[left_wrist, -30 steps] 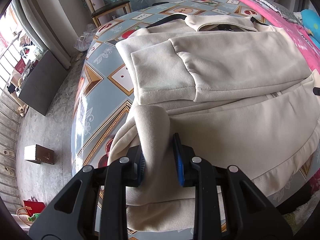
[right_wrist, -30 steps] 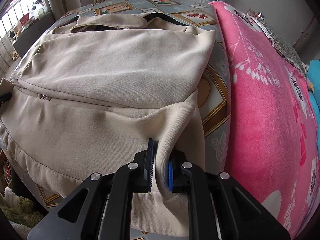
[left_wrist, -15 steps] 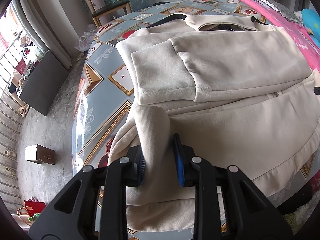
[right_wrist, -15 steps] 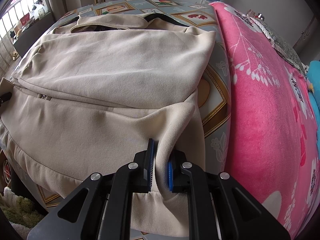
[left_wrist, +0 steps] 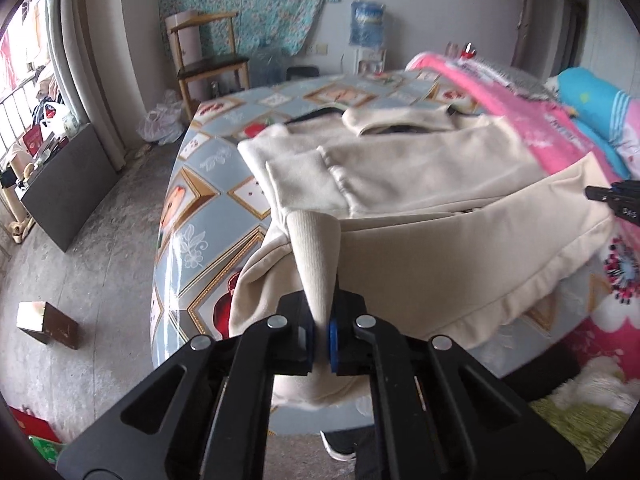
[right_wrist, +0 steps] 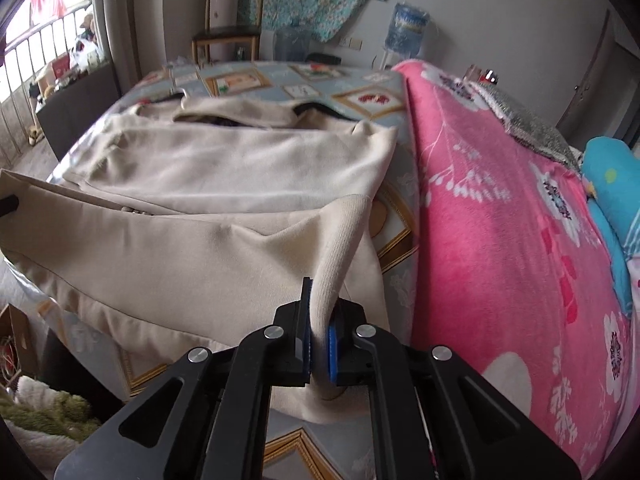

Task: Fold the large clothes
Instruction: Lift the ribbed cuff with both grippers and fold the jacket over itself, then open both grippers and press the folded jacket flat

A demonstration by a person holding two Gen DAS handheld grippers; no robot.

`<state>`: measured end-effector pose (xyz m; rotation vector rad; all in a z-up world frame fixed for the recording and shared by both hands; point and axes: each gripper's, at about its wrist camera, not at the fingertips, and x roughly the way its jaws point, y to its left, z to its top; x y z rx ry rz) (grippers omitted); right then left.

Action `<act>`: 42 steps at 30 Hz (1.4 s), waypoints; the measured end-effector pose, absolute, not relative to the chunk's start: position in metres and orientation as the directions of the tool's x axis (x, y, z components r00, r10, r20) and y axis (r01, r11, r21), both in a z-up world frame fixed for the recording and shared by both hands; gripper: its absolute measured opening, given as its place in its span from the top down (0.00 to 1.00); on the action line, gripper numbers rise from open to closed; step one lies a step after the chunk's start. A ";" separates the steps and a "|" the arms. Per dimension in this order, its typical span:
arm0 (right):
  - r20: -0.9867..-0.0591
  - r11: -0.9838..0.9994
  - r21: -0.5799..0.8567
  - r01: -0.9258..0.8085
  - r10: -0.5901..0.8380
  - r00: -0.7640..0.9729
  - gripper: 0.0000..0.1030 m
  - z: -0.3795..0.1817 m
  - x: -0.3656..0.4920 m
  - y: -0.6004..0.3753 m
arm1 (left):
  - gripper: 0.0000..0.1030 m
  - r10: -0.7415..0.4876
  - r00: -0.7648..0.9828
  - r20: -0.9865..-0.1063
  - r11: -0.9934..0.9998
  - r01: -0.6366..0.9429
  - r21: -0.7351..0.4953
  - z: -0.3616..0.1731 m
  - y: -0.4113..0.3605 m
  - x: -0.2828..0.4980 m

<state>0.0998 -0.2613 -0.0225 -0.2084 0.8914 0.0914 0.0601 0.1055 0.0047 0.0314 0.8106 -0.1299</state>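
The fingers (left_wrist: pixel 306 330) of the left gripper (left_wrist: pixel 322 334) are clamped on a ribbed hem corner of the beige jacket (left_wrist: pixel 420 184) at the bottom centre of the left wrist view, the cloth rising between the 2 blue pads in a narrow peak. In the right wrist view the right gripper (right_wrist: pixel 318 344) is likewise pinched tight on the other ribbed hem corner, low in the middle of the frame; its tip also shows at the right edge of the left wrist view. From both grips the lower part of the jacket lifts off the surface, while the rest lies spread across the middle of each frame on a patterned blue-grey sheet (left_wrist: pixel 192 216) with gold-edged squares. The sleeves are folded across the chest, and the collar sits at the far end. A pink floral blanket (right_wrist: pixel 500 216) runs along the right side, just beside the jacket, with a turquoise cushion (right_wrist: pixel 612 168) at the right edge. A small cardboard box (left_wrist: pixel 46 322) rests on the concrete floor at lower left. Farther back stand a wooden chair (left_wrist: pixel 208 60) and a water dispenser (right_wrist: pixel 406 28) against the wall, under a hanging floral cloth (left_wrist: pixel 256 0).
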 end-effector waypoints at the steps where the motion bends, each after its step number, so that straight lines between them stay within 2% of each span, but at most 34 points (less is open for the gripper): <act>1: -0.770 0.977 -0.146 -0.158 -0.011 0.638 0.94 -0.017 0.096 -0.261 | 0.95 -0.114 0.692 -0.712 0.991 0.131 -0.031 0.011 0.107 0.054; 6: -0.715 0.985 -0.122 -0.123 -0.001 0.699 0.94 0.011 0.089 -0.269 | 0.95 -0.180 0.745 -0.642 0.983 0.158 -0.093 0.049 0.119 0.038; 11: -0.672 0.988 -0.111 -0.109 0.006 0.740 0.94 0.030 0.106 -0.279 | 0.95 -0.218 0.783 -0.583 0.976 0.190 -0.109 0.080 0.121 0.057; 16: -0.634 0.984 -0.108 -0.141 0.041 0.773 0.94 0.040 0.164 -0.285 | 0.95 -0.235 0.794 -0.561 0.972 0.210 -0.110 0.096 0.128 0.117; 20: -0.616 0.978 -0.119 -0.172 0.063 0.785 0.94 0.046 0.234 -0.285 | 0.95 -0.240 0.784 -0.572 0.970 0.215 -0.112 0.105 0.133 0.199; 25: -0.653 0.973 -0.118 -0.201 0.076 0.753 0.94 0.028 0.345 -0.278 | 0.95 -0.206 0.739 -0.641 0.976 0.203 -0.079 0.092 0.134 0.305; 29: -0.742 0.975 -0.104 -0.196 0.055 0.668 0.94 -0.026 0.412 -0.270 | 0.95 -0.155 0.630 -0.761 0.985 0.160 -0.069 0.031 0.135 0.390; 33: -0.841 0.979 -0.070 -0.192 0.045 0.539 0.94 -0.087 0.451 -0.271 | 0.94 -0.118 0.482 -0.868 0.990 0.131 -0.062 -0.041 0.132 0.425; 34: -0.849 0.981 -0.044 -0.191 0.064 0.524 0.92 -0.091 0.453 -0.274 | 0.90 -0.115 0.460 -0.881 0.990 0.126 -0.063 -0.052 0.134 0.428; 36: -0.849 0.984 -0.010 -0.179 0.086 0.521 0.82 -0.085 0.451 -0.282 | 0.80 -0.111 0.461 -0.881 0.992 0.107 -0.069 -0.056 0.141 0.428; 37: -0.848 0.986 -0.014 -0.163 0.075 0.525 0.72 -0.077 0.449 -0.288 | 0.73 -0.096 0.466 -0.879 0.994 0.082 -0.066 -0.053 0.146 0.427; 38: -0.844 0.989 -0.033 -0.142 0.048 0.534 0.67 -0.072 0.446 -0.293 | 0.73 -0.084 0.475 -0.876 0.996 0.060 -0.063 -0.049 0.152 0.424; 42: -0.789 0.997 -0.022 -0.076 0.029 0.614 0.64 -0.023 0.399 -0.318 | 0.75 -0.056 0.564 -0.824 0.998 0.017 -0.056 -0.008 0.175 0.395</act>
